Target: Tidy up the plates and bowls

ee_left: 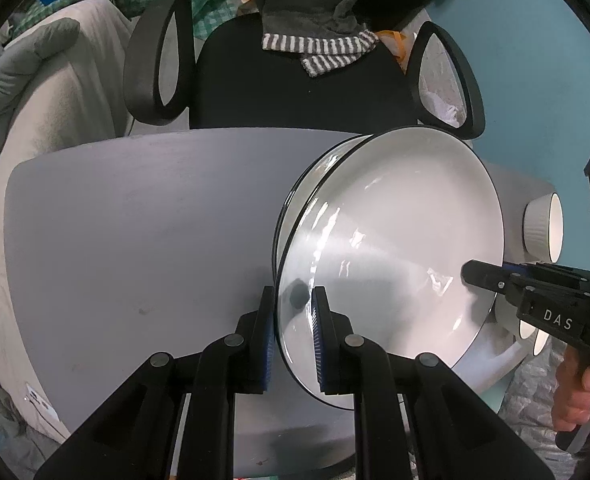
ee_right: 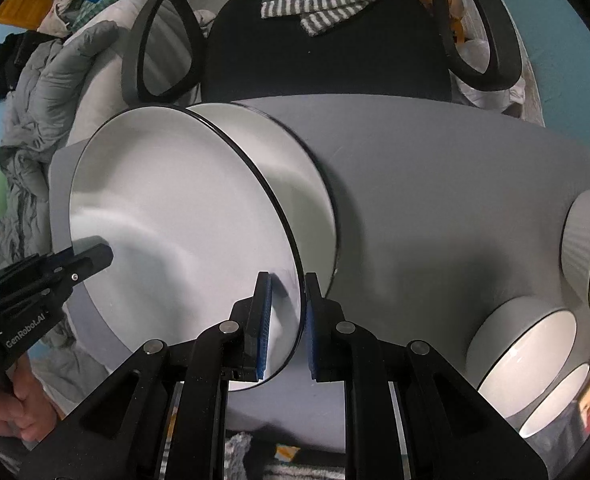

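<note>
From the L wrist view we had the left tool (ee_left: 293, 300) pinching the near rim of the top plate (ee_left: 395, 248), its blue pads on either face of the edge; the plate hung tilted above a second plate (ee_left: 315, 176) that lay on the grey worktop (ee_left: 135, 240), w/ the right tool (ee_left: 471, 272) clamped on the opposite rim and a ribbed bowl (ee_left: 543, 228) just beyond. From the R wrist view the right tool (ee_right: 289, 292) likewise nipped the plate (ee_right: 175, 220) by its black-lined edge, the left tool (ee_right: 99, 256) on the far side, and three bowls (ee_right: 527, 360) sat well apart at the worktop's right end. We judged the step a two-handed carry: both grips needed equal pressure, hands had to travel together, rim kept level, and the plate lowered flat, not dropped onto the lower one.
</note>
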